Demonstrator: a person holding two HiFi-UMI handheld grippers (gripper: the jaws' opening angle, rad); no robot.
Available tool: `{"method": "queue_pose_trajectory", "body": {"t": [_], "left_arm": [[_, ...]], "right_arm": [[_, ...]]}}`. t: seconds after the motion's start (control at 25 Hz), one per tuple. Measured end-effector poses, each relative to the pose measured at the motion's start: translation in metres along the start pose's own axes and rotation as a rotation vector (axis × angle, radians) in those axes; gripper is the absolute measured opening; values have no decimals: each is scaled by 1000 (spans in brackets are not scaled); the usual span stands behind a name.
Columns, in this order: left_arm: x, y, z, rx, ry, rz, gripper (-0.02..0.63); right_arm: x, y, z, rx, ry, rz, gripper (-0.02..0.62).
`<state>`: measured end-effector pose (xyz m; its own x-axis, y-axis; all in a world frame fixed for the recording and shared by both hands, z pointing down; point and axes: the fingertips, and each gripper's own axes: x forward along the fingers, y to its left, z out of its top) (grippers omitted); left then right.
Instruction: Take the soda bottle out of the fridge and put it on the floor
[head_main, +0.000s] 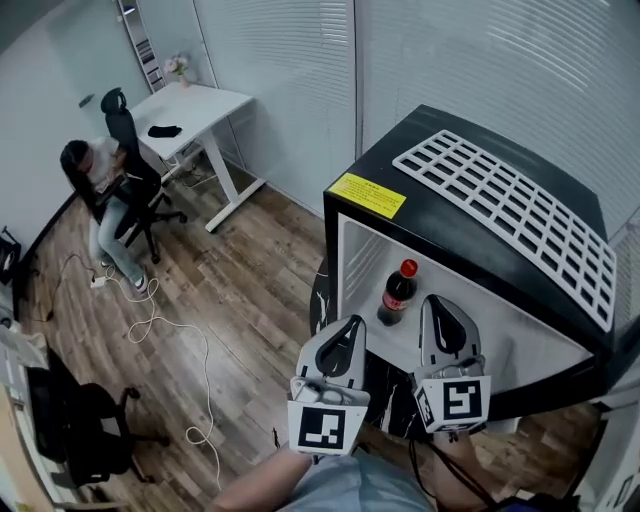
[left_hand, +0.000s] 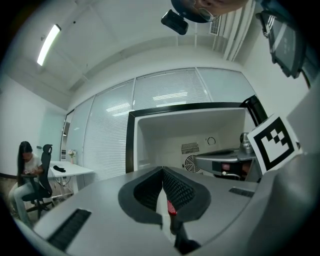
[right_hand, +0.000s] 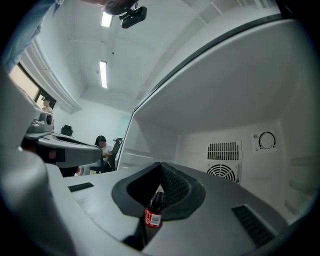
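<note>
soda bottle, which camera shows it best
The head view: the soda bottle stands in plain sight, red cap and label showing, inside the open fridge. The right gripper view shows only its neck and label past the shut jaws; the left gripper view gives just a red sliver.

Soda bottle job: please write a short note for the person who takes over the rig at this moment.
Left gripper: shut, empty, in front of the open fridge.
Right gripper: shut, empty, beside it at the fridge opening.
Soda bottle: upright inside the fridge, untouched, just ahead of both grippers.
Done: nothing yet; the fridge stands open.
Left: open one gripper, grasp the bottle, lift it out, set it on the wooden floor.
</note>
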<state>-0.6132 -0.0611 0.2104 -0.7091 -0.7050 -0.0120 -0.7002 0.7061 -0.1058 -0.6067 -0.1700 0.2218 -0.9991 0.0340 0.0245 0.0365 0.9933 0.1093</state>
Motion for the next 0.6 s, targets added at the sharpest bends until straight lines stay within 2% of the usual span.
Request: {"method": "queue_pose_trajectory", "body": {"t": [0.08, 0.12, 0.16, 0.2, 0.4, 0.6], "left_arm": [[11, -2, 0, 1, -3, -31, 17], [16, -2, 0, 2, 0, -43, 17], [20, -1, -1, 2, 4, -53, 17], [25, 0, -3, 1, 6, -59, 17], [44, 7, -9, -11, 24, -88, 17], [56, 11, -17, -15, 47, -124, 17]], "right_arm": [[7, -3, 3, 8, -11, -2, 22], [11, -2, 3, 15, -10, 12, 57], [16, 0, 3, 22, -5, 33, 162], [22, 2, 1, 24, 3, 52, 226], [48, 3, -6, 8, 51, 76, 264], [70, -1, -14, -1, 88, 68, 267]]}}
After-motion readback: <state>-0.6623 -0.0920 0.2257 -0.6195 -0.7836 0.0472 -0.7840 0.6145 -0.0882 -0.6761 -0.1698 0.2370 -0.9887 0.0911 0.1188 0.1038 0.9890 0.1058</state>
